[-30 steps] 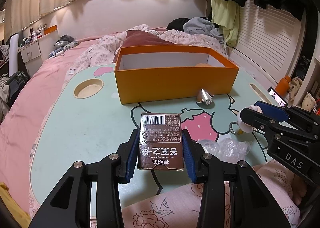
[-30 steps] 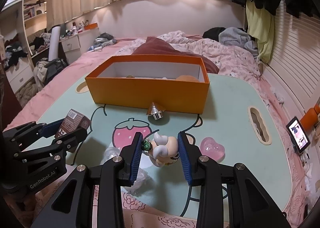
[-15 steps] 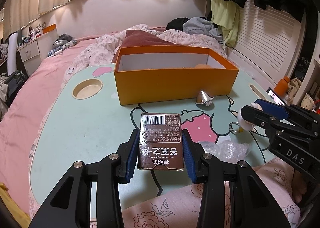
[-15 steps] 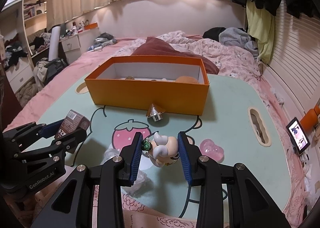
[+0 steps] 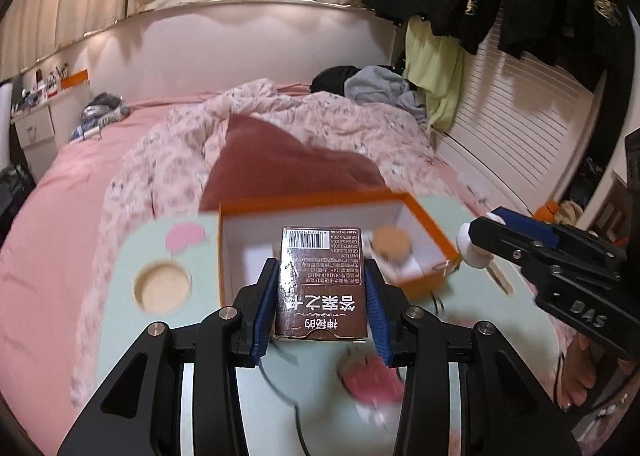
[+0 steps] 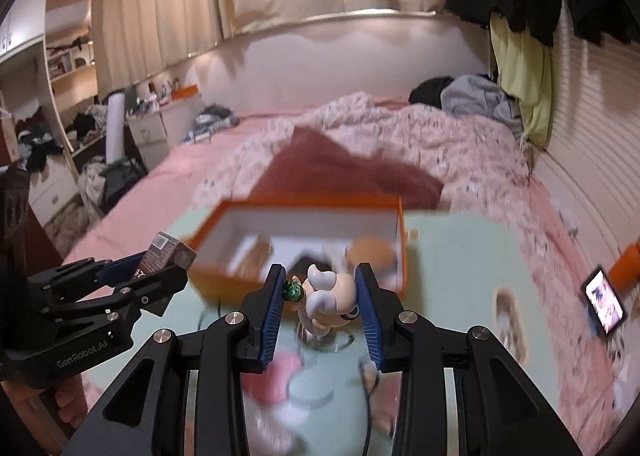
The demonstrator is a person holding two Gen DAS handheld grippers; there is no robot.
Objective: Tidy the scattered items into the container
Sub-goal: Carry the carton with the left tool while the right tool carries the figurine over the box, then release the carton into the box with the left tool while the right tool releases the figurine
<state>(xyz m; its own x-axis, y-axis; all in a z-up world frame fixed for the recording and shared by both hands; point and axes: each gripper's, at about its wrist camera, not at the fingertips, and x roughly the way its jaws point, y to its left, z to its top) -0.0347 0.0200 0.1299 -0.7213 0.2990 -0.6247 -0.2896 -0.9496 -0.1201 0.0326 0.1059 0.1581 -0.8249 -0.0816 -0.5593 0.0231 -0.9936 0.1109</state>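
Tongs on both sides are loaded. The left tongs (image 5: 322, 292) are clamped on a brown carton (image 5: 321, 284), its blue pads pressing the two long sides; the printed face with a barcode looks up at the camera and the carton hangs clear of the table (image 5: 120, 320). Seen from the left wrist, the carton's far end overlaps the near wall of the orange box (image 5: 424, 211), so it sits in front of and above the box's open top. In the right wrist view the same carton (image 6: 166, 254) shows at the left of the box (image 6: 400, 240), just beside its left corner, gripped in the left tongs (image 6: 160, 276).

The right tongs (image 6: 322, 296) are clamped on a small toy figure (image 6: 328, 292), cream and white with a green bead-like part against the left pad. It is lifted off the table, in front of the box's near wall. From the left wrist, the right tongs (image 5: 476, 244) appear at the right of the box, close to its right corner, with a white part of the toy (image 5: 470, 252) showing between their tips.

Inside the box lies a round orange thing (image 5: 390, 244) against the white floor; other contents are too blurred to name. Near the box on the table, a pink strawberry print (image 5: 370, 380) shows below the left tongs. Beyond the box stretches a bed (image 5: 80, 183) with a flowered quilt.
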